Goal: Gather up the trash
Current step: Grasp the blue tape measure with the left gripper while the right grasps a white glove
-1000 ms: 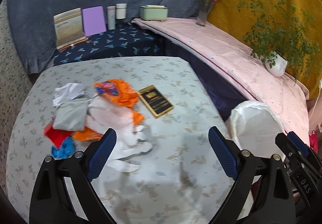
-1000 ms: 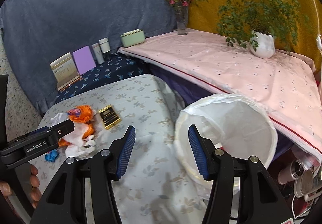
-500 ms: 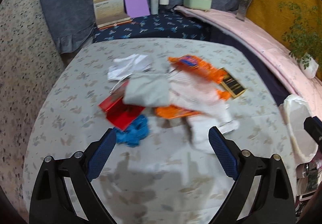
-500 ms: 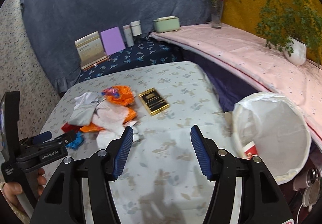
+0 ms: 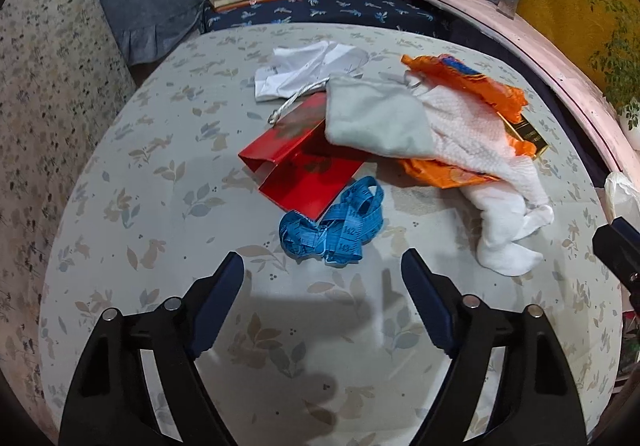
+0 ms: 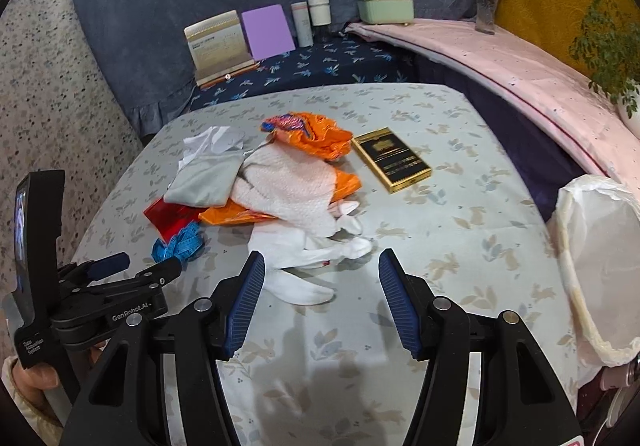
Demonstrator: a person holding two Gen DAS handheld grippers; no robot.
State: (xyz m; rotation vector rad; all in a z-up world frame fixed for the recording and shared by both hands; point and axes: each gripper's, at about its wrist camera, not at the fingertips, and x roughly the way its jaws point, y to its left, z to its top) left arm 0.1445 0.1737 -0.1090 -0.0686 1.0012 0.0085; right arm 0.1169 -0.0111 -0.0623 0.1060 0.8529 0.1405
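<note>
A pile of trash lies on the floral table: a blue measuring tape (image 5: 334,228), a red paper bag (image 5: 304,165), a grey pouch (image 5: 376,119), white crumpled paper (image 5: 308,67), orange wrappers (image 5: 472,79), a white-pink cloth (image 5: 492,181) and a black-gold box (image 6: 391,158). My left gripper (image 5: 322,286) is open and empty, just in front of the blue tape (image 6: 178,246). My right gripper (image 6: 322,286) is open and empty, just in front of the white cloth (image 6: 304,246). The white-lined trash bin (image 6: 600,250) stands at the table's right edge.
Behind the table a dark blue shelf holds a calendar (image 6: 218,43), a purple card (image 6: 267,31), two white bottles (image 6: 312,19) and a green box (image 6: 385,9). A pink-covered ledge (image 6: 520,61) with a vase and a potted plant runs along the right.
Both grippers have swung left, away from the bin and toward the pile, and come closer to it. The left one now faces the blue tape. Both stay open.
</note>
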